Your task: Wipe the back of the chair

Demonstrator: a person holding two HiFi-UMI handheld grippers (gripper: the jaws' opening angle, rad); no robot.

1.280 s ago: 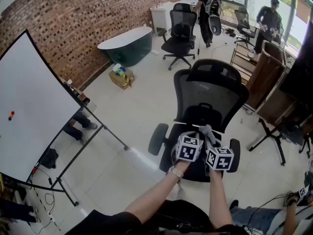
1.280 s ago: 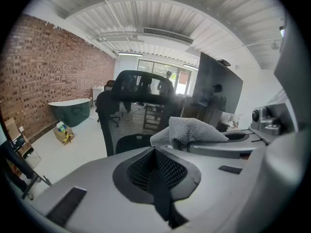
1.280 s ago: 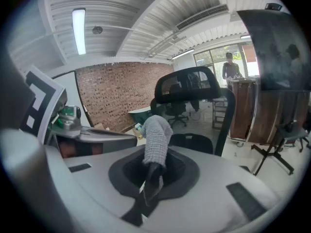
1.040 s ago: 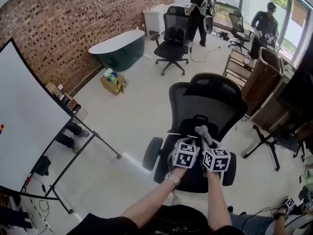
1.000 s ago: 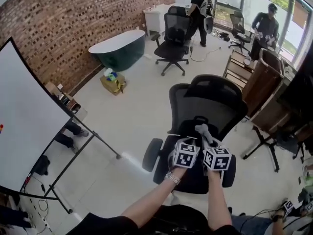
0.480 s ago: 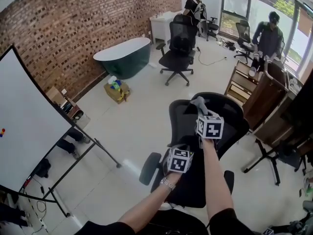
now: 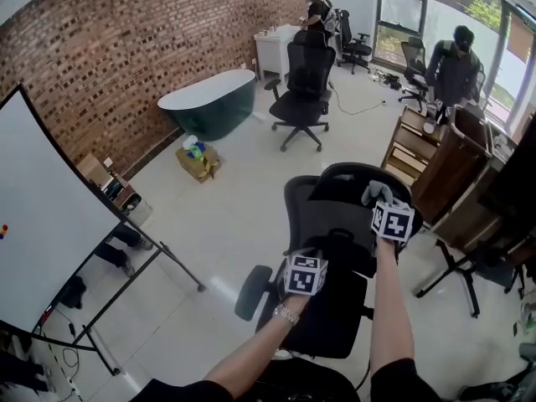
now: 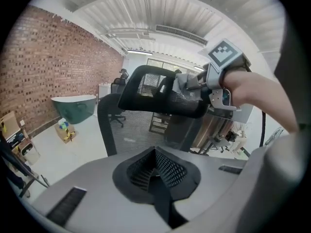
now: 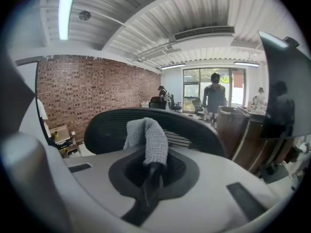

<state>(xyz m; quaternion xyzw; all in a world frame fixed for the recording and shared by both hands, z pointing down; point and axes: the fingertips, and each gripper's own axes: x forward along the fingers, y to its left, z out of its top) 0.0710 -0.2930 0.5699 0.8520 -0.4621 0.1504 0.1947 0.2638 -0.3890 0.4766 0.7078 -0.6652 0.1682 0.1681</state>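
A black mesh office chair (image 7: 331, 224) stands just in front of me, its headrest (image 7: 356, 181) at the top. My right gripper (image 7: 383, 203) is up at the right end of the headrest, shut on a grey cloth (image 7: 376, 193). In the right gripper view the cloth (image 9: 147, 136) sticks up from the jaws, right in front of the headrest (image 9: 104, 125). My left gripper (image 7: 304, 273) hangs lower, by the chair's backrest, jaws shut with nothing in them. The left gripper view shows the mesh back (image 8: 133, 127), the headrest (image 8: 160, 96) and the right gripper (image 8: 214, 79) with the cloth.
A second black office chair (image 7: 306, 82) and a dark green bathtub (image 7: 208, 99) stand further back. A whiteboard on a stand (image 7: 42, 224) is at the left. Wooden furniture (image 7: 444, 166) is at the right. A small cardboard box (image 7: 197, 157) lies on the floor. People stand by the windows.
My right gripper has risen with the cloth from beside the left gripper at seat height up to the headrest, then shifted right along it. The left gripper has stayed low.
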